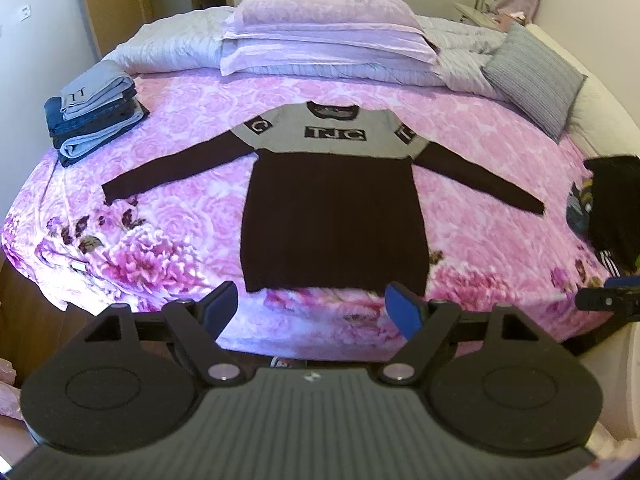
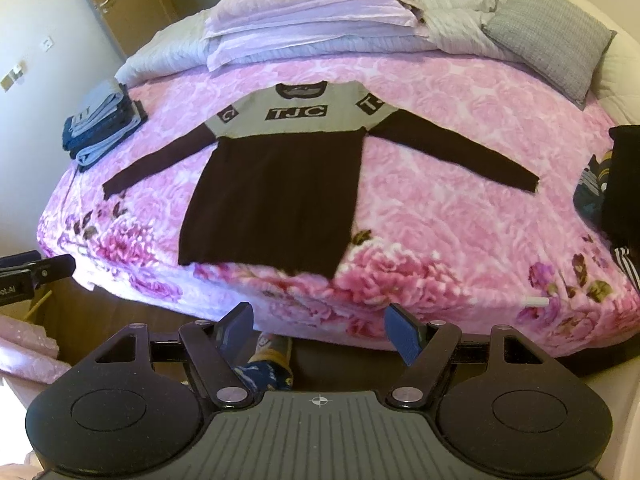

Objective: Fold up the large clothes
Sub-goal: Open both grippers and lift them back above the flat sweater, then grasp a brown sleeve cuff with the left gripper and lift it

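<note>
Dark brown knit with a grey yoke lettered "TJC", the sweater (image 1: 332, 208) lies flat, face up, at the middle of the bed, both sleeves spread out to the sides and its hem toward the near edge. The pink floral bedspread (image 1: 200, 112) lies under it. The left gripper (image 1: 316, 308) and the right gripper (image 2: 320, 328) hover off that near edge, jaws wide and empty. A stack of folded jeans (image 1: 96, 116) sits far left; 1 grey pillow (image 1: 536, 76) lies far right.

bed (image 1: 280, 92): pink floral cover | door (image 1: 116, 0): wooden | floor: probably wood
</note>
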The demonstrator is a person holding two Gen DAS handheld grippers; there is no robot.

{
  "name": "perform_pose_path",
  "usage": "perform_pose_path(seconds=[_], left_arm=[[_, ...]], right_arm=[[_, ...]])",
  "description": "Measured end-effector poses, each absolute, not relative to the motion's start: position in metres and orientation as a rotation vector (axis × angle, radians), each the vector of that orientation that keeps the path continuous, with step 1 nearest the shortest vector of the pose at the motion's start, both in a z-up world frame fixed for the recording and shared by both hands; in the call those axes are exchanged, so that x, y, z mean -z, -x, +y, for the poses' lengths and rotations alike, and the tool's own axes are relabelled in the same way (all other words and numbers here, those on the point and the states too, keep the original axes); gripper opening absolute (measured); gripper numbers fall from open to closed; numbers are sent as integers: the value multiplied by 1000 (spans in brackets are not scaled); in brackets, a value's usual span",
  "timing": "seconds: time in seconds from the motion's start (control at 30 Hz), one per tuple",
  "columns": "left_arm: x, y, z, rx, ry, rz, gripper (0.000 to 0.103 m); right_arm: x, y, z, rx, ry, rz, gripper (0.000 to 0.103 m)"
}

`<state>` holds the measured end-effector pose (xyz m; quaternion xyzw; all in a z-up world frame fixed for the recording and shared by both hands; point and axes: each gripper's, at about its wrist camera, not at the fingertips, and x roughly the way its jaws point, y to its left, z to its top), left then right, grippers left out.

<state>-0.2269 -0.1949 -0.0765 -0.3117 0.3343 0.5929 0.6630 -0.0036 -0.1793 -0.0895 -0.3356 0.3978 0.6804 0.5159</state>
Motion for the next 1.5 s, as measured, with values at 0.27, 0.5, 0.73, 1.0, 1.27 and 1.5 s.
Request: perform_pose_path(seconds=[0.27, 0.5, 0.73, 1.0, 1.27, 1.5], left_arm=[[88, 257, -128, -1365, 740, 710, 80], [100, 317, -35, -1393, 827, 646, 80], [138, 425, 54, -1455, 1021, 441, 80], [253, 549, 124, -1559, 1389, 173, 72], [347, 623, 167, -1677, 1634, -66, 58], [394, 643, 176, -1766, 1710, -123, 49]], right_arm=[[100, 12, -120, -1601, 797, 970, 70], [104, 41, -38, -1557, 776, 979, 70], [101, 68, 62, -1465, 689, 973, 70], [132, 114, 144, -1364, 799, 998, 70], [170, 141, 172, -1287, 938, 1039, 70], [203, 149, 180, -1217, 1004, 1062, 70]])
